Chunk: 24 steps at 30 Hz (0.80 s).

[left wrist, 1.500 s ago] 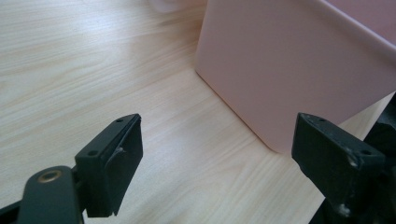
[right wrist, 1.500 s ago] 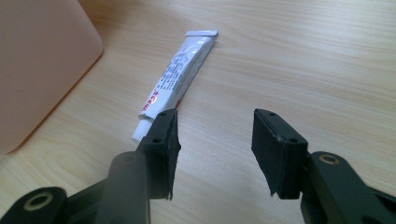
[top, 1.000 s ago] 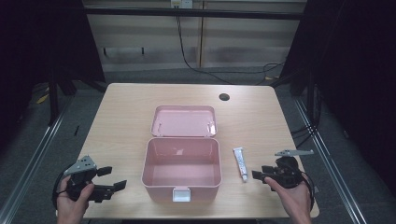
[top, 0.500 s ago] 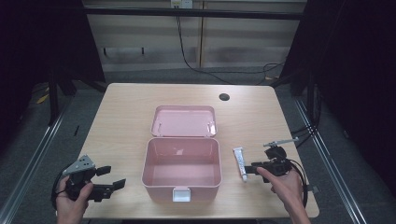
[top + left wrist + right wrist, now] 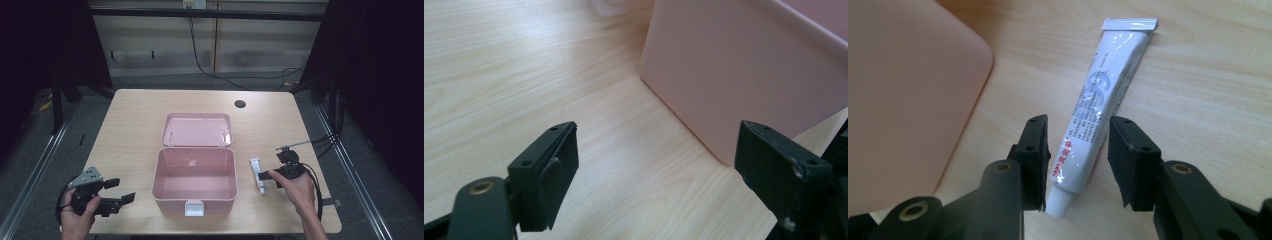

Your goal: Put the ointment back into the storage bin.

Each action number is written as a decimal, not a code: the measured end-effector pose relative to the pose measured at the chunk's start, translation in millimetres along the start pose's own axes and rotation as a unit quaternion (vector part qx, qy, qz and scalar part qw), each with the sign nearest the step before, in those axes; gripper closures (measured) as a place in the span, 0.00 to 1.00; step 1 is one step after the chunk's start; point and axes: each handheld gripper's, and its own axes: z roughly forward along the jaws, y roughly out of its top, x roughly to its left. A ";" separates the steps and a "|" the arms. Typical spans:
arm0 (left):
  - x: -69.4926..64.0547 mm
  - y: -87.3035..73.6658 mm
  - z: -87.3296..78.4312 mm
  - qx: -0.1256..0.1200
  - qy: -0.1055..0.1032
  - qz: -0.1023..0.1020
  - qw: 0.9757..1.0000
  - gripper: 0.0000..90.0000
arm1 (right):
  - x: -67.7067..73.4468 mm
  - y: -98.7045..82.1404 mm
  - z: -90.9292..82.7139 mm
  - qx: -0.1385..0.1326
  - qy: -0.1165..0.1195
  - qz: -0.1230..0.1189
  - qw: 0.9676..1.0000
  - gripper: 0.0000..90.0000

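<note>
Two jaws of the right gripper (image 5: pixel 1075 160) sit apart around a white tube (image 5: pixel 1100 100) beside the pink box (image 5: pixel 195 175); the left gripper (image 5: pixel 656 165) gapes wide by that box.

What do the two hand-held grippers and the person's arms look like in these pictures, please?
The left hand-held gripper is black, with a grey three-cornered plate on top and a black cable looping behind it. The right hand-held gripper is black too, with a thin grey rod on top and a black cable trailing behind. Both have flat rectangular black jaws with small screw holes. The forearms are bare; no sleeves show.
</note>
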 end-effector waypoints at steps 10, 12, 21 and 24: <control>0.3 -0.7 0.2 0.002 -0.002 -0.002 1.000 0.20 | 3.3 17.1 11.8 0.026 -0.025 -0.011 0.999 0.67; 0.9 -0.9 1.3 0.007 -0.007 -0.001 1.000 0.20 | 2.3 19.2 15.7 0.032 -0.039 -0.016 0.999 0.67; 0.3 -1.0 1.8 0.009 -0.009 0.002 1.000 0.19 | 5.9 27.3 26.8 0.058 -0.056 -0.022 0.997 0.69; 0.4 -1.0 1.7 0.008 -0.008 0.002 1.000 0.19 | 7.2 27.3 28.6 0.062 -0.058 -0.026 0.996 0.70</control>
